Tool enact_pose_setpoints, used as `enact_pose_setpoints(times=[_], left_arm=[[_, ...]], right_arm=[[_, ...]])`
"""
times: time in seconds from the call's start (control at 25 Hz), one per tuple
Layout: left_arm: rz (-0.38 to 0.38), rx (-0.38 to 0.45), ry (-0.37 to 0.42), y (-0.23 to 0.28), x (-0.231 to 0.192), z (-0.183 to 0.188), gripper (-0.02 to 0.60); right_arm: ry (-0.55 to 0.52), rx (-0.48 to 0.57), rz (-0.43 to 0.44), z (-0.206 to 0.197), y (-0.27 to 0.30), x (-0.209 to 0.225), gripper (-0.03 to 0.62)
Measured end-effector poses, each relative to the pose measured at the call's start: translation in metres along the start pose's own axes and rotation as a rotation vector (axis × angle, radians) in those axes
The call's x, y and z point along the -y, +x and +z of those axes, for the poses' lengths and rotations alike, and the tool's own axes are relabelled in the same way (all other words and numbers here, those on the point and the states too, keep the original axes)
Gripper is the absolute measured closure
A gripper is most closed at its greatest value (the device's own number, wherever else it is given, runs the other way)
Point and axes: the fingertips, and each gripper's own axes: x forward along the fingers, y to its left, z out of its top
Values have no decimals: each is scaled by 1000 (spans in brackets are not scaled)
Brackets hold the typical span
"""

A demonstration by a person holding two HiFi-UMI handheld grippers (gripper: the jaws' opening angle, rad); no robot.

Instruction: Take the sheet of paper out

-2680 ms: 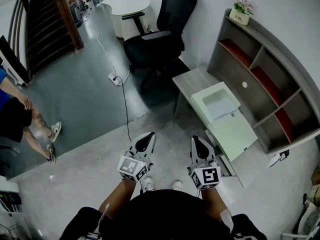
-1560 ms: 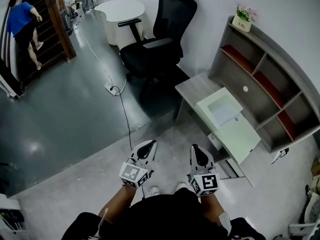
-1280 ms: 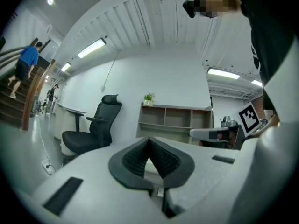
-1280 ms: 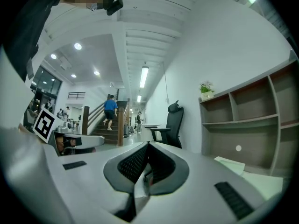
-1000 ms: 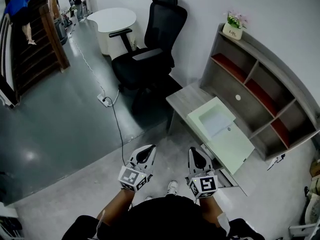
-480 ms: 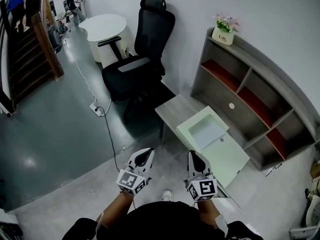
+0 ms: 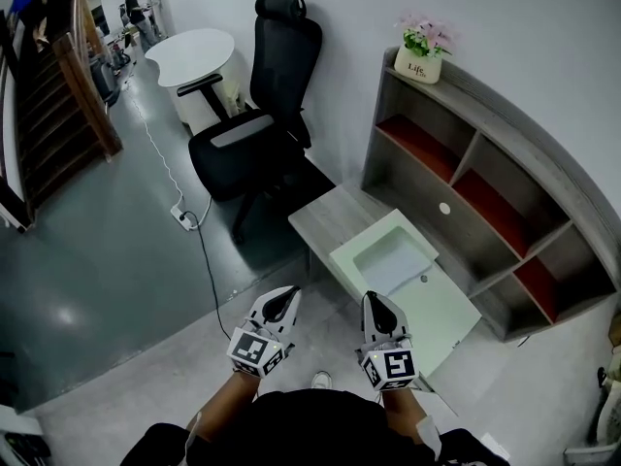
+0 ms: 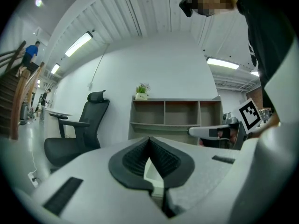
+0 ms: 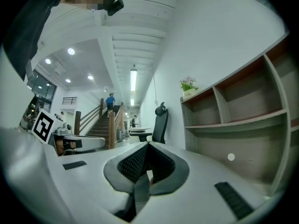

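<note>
While the head view looks down on both tongs together, each gripper view shows mostly its own jaws and the room behind. Left gripper [image 7: 282,297] and right gripper [image 7: 376,301] are side by side in front of the person. In their own views the jaws of both are pressed tip to tip w/ nothing held.

Only the head view shows the pale green box [image 7: 432,304] on the desk [image 7: 325,216], w/ a recessed tray in its top. The sheet of paper I cannot tell apart from that pale tray. The box is ahead of the right gripper, not touched.

The left gripper view shows the shelf unit [image 8: 175,115] from the front and the other gripper at its right edge. The right gripper view shows the stairs [image 9: 98,122] instead.

Count: 2 grippers, 1 box, 1 desk, 1 office chair [image 7: 247,139], 1 round table [image 7: 189,51], 1 potted plant [image 7: 422,51] on the shelf top, 3 compartments in the shelf's upper row, 2 persons far off near the stairs.
</note>
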Motion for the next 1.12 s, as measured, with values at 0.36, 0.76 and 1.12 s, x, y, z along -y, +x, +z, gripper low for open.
enact_pose_setpoints(times=[0.36, 0.76, 1.12], left_arm=[[-13, -23, 19, 26, 10, 0, 575], [-77, -12, 21, 69, 8, -2, 575], [-138, -8, 10, 111, -11, -4, 575]], right_arm=[[-1, 16, -57, 3, -5, 46, 574], [2, 6, -91, -4, 10, 64, 574], [138, 24, -150, -6, 36, 98, 574]])
